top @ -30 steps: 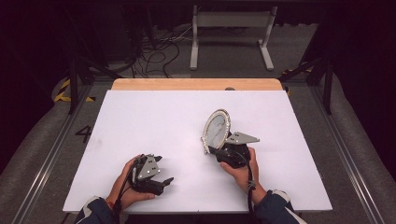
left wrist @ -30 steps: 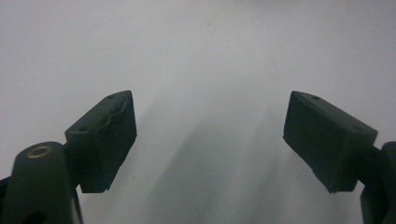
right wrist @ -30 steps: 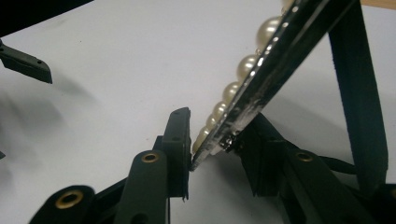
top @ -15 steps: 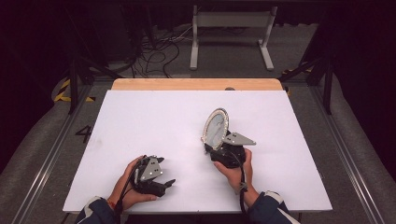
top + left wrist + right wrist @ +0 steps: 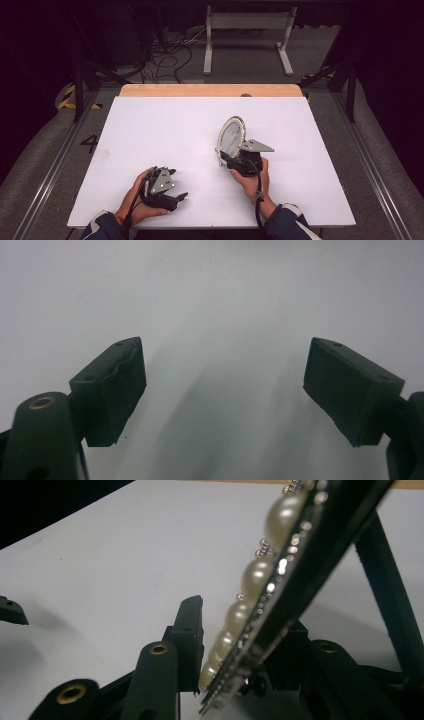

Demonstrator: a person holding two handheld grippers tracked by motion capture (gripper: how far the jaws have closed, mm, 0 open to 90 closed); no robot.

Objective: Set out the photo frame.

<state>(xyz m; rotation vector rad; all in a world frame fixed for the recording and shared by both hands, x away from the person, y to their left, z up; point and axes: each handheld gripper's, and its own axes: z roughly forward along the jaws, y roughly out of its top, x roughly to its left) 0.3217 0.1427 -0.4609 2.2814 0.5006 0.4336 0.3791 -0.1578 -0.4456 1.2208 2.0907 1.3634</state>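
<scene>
Centrally, slightly right of the middle of the high view, an oval framed mirror (image 5: 231, 137) is held upright over the white counter (image 5: 165, 130). Its rim is edged with a row of pale, pearl-like beads, and its face looks greyish and is turned toward the left of the frame. In the right gripper view the frame (image 5: 280, 570) is seen edge-on, running diagonally from the lower middle to the upper right; large glossy pearls are lined along its edge, small silvery beads are set beside them, and a dark back with a black strut is seen at the right of the frame.

The right hand-held gripper (image 5: 235, 159) is pinched on the lower edge of the mirror, with one jaw in front of the pearls and the other behind the dark back. It is gripped by the right hand (image 5: 252, 177), lower right of centre in the high view, and a grey plate is carried on top of it.

The left hand-held gripper (image 5: 175, 197) is held by the left hand (image 5: 137, 195) at the lower left of the high view, low over the counter. In the left gripper view its jaws are spread wide, with bare white counter (image 5: 220, 300) between them.
</scene>
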